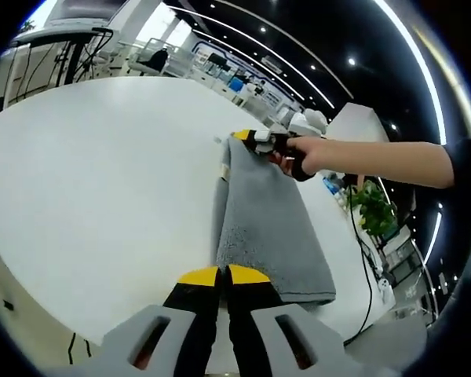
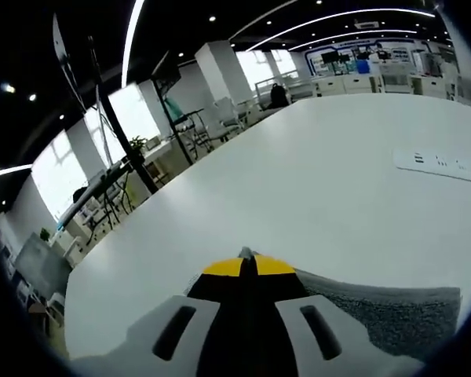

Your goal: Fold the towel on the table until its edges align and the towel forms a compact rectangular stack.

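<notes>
A: Where the grey towel [image 1: 271, 228] runs from the lower centre of the left gripper view up toward the centre, why is it a long narrow strip?

B: It lies on the white table [image 1: 102, 181] apparently folded lengthwise already, one long edge doubled along its left side. A small pale label [image 1: 223, 172] shows at that edge, near the far end.

A: And the two tools?

B: The left gripper [image 1: 223, 275] rises from the bottom of its view, yellow tips together over the near end of the towel; whether cloth is pinched between them I cannot tell. The right gripper [image 1: 255, 139], held in a hand [image 1: 318, 155] entering from the right, sits at the far end, just above centre.

A: Its own view?

B: There the right gripper [image 2: 246, 265] shows its jaws pressed together at lower centre, with towel [image 2: 392, 314] spreading to the lower right. It appears clamped on the cloth, though the pinch itself is hidden. A white power strip [image 2: 443, 163] lies at the right edge.

A: Why hold both ends?

B: Judged from this layout, gripping opposite short ends keeps the strip taut and straight, so one end could be carried onto the other with the edges aligned.
</notes>
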Demonstrator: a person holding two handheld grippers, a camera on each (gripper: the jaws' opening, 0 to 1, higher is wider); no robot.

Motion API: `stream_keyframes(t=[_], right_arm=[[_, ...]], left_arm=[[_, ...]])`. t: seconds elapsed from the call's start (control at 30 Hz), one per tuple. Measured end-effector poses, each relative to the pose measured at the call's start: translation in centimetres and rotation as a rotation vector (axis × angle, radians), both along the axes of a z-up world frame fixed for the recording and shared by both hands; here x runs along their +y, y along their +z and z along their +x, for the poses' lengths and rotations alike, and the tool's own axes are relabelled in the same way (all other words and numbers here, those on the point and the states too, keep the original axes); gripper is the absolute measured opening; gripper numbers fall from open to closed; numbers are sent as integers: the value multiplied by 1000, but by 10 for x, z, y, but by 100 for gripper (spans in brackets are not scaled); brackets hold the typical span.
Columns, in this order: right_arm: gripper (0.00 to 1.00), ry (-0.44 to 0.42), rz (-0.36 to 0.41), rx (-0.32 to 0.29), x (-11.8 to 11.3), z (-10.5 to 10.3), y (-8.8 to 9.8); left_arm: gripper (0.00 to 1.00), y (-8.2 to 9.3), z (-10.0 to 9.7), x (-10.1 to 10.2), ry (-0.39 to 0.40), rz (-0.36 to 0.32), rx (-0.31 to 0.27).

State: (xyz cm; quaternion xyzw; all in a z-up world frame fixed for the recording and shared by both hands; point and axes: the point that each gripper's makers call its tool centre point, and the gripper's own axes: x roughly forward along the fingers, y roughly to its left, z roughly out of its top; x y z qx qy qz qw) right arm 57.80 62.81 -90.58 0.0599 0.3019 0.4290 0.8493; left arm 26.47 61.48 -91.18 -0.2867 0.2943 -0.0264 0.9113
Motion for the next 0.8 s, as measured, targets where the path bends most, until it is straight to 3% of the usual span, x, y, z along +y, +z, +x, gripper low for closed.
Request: stream_keyframes(t=[0.1,0.17,0.4,0.47,0.57,0.63,0.7,0.8], right_arm=[[1,1,8,1,0,1,0],[1,-37,24,47,0,2,0],[3,-17,-13,66,2,0,1],[6,-58,1,131,2,-2,2],[16,15,-42,97,6,-5,10],[23,24,-52,94,6,-6,15],[27,24,-38,97,1,-4,22],[27,29,-30,84,-12,0,31]], left_arm=[[3,1,0,0,-5,-1,-3],[3,1,0,0,-16,4,-16],[3,1,0,-1,-38,15,-7],[3,1,0,-2,-44,12,-11],[3,1,1,-1,-59,-12,8],[4,2,2,-2,-89,8,30],[6,2,4,-2,-116,40,40],[23,6,8,2,-103,51,26]])
